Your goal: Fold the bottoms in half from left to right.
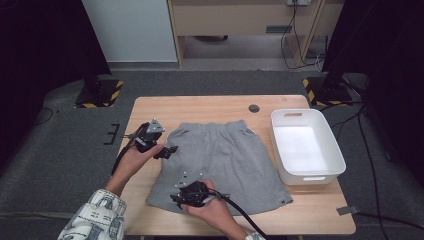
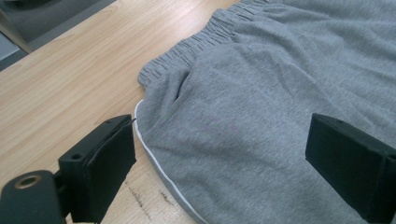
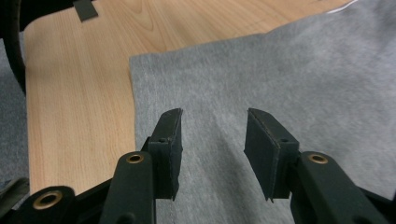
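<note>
Wooden table (image 1: 150, 107), empty white bin (image 1: 330, 145) beside grey shorts (image 1: 225, 155), left claw (image 1: 167, 150) wide open, right claw (image 1: 176, 198) half-open, gripping nothing.

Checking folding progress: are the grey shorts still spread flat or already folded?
Spread flat. The grey shorts lie open on the table, waistband and both leg hems showing, no layer turned over.

I see matte black two-jaw left gripper (image 1: 167, 150) | black right gripper (image 1: 176, 199), brass-ringed screws, grey three-cornered plates, trailing black cables | my white patterned sleeve (image 1: 97, 215)
</note>
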Demonstrator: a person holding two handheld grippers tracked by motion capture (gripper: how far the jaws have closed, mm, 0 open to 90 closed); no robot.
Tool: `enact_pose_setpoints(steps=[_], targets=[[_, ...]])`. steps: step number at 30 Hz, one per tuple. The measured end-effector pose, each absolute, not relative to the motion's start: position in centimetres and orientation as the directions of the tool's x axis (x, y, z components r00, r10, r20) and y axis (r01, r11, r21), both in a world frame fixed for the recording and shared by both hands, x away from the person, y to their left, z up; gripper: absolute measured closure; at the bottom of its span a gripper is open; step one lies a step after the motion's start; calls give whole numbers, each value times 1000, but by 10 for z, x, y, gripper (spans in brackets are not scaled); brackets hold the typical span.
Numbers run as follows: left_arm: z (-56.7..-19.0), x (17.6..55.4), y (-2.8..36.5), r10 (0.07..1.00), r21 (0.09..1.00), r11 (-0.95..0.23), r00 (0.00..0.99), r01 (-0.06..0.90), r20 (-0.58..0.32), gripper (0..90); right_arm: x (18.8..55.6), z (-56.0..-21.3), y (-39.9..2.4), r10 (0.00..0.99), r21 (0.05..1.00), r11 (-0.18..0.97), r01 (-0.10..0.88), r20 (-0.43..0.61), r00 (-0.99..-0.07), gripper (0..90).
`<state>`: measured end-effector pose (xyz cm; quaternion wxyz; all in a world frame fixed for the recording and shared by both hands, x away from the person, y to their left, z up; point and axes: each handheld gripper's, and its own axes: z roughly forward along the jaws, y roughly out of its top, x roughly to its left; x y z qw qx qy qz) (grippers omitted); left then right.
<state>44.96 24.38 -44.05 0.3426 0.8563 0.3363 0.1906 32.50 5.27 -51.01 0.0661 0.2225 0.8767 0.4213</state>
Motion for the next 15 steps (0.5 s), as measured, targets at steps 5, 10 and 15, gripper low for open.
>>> enact_pose_setpoints(steps=[5,10,15], targets=[[-440,450,244,712,723,-528,696,445,92,77,326,-518,57,440,749,570,337,67,-895,548],[-440,450,243,709,723,-531,699,442,94,77,328,-524,58,449,723,599,344,52,-892,534],[-440,449,241,706,723,-534,702,438,96,77,327,-528,57,445,719,614,326,26,-895,532]])
